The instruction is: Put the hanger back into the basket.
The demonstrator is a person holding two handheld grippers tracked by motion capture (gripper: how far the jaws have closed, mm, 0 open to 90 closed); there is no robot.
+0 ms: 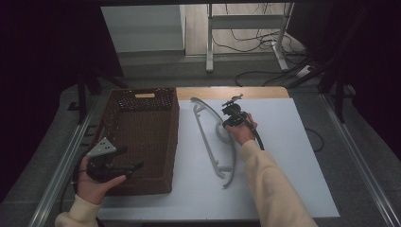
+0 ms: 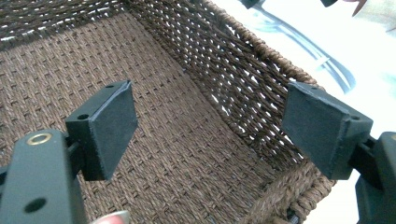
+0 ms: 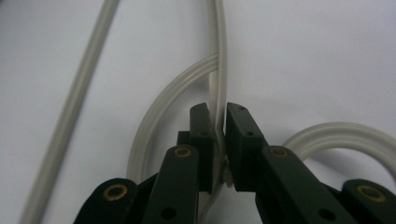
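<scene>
A grey plastic clothes hanger [image 1: 206, 142] lies flat on the white tabletop [image 1: 283, 156], right of a brown woven basket [image 1: 142, 187]. My right gripper [image 1: 227, 125] points down at the hanger's neck by the hook. In the right gripper view it [image 3: 218, 121] is shut on the thin grey hanger arm [image 3: 219, 46], pads pressed on both sides. My left gripper [image 1: 130, 158] is held over the basket's near left part. Its jaws [image 2: 210, 126] stand wide open above the woven basket floor [image 2: 177, 140] with nothing between them. Part of the hanger [image 2: 303, 42] lies beyond the basket wall.
The basket is open-topped, with a slot handle in its far wall [image 1: 144, 95]. Metal rails [image 1: 61, 170] run along both table sides. Behind the table stand a white frame [image 1: 246, 21] and loose cables [image 1: 255, 42] on the floor.
</scene>
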